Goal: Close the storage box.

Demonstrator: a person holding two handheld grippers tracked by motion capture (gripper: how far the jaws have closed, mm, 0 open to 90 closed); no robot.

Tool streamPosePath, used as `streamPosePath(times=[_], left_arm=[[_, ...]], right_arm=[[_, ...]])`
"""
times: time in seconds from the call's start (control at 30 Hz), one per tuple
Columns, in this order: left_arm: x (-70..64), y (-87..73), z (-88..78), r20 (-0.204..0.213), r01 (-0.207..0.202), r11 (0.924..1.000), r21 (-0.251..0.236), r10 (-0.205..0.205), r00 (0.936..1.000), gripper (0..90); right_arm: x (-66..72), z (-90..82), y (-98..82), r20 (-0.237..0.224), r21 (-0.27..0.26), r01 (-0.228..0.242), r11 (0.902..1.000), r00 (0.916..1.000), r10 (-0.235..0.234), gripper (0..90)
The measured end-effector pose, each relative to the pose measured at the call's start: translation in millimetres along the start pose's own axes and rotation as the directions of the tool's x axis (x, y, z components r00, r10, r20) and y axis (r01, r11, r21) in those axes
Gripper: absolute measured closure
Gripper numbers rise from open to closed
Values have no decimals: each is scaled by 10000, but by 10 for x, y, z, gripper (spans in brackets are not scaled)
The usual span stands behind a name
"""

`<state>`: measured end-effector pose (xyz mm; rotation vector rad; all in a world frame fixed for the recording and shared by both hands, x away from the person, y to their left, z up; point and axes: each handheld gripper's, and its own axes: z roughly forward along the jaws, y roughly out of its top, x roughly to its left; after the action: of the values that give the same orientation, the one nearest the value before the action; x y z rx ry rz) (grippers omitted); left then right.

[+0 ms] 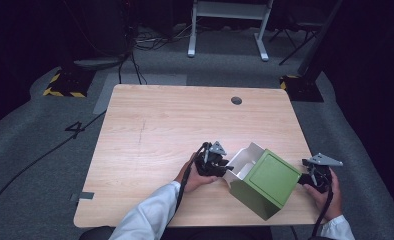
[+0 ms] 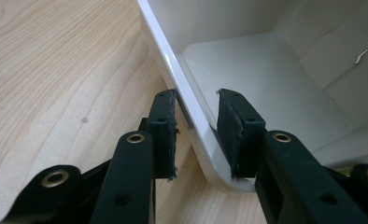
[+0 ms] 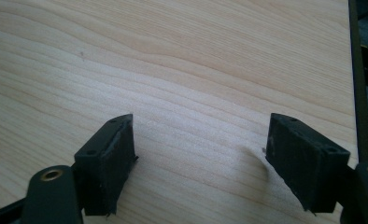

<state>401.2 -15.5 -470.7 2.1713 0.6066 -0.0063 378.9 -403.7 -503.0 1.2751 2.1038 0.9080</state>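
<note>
Left gripper point(image 2: 196, 116) straddling white flap point(image 2: 191, 112) of green box point(image 1: 265, 182), unclamped; right gripper point(image 3: 201, 149) apart; mouth faces up-left.

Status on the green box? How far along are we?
Done: the green cardboard box with white interior lies on its side on the light wooden table, with its open end facing the left gripper. In hand: that gripper's fingers straddle the box's white flap, with a gap visible, so not clamped. Left: the right gripper is open over bare table beside the box; any closing or folding is likely still ahead.
</note>
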Motion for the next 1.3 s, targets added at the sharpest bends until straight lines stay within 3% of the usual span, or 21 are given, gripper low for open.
streamPosePath(times=[0.27, 0.63, 0.93, 1.17, 1.27, 1.3], left_arm=[[-122, 45, 38, 10, -240, 9997, 65, 240, 9997, 652], [-195, 54, 96, 248, -210, 9997, 114, 207, 9995, 623], [-222, 68, 162, 636, -377, 9992, 129, 368, 9973, 588], [-209, 72, 209, 971, -278, 9995, 178, 260, 9949, 554], [-199, 73, 209, 921, -274, 9995, 178, 257, 9954, 534], [-197, 74, 204, 829, -261, 9994, 208, 243, 9963, 488]], right_arm=[[1, 0, 0, 5, -2, 2, 10000, 10000, -2, 239], [1, 2, 1, -13, -1, -10, 10000, 10000, 10, 239], [1, 5, 5, -4, 9, 9, 10000, 10000, -9, 239], [1, 5, 5, -1, 4, 20, 10000, 10000, -20, 238], [1, 5, 5, -3, 4, 14, 10000, 10000, -14, 238], [1, 5, 5, -2, 4, 19, 10000, 10000, -19, 239]])
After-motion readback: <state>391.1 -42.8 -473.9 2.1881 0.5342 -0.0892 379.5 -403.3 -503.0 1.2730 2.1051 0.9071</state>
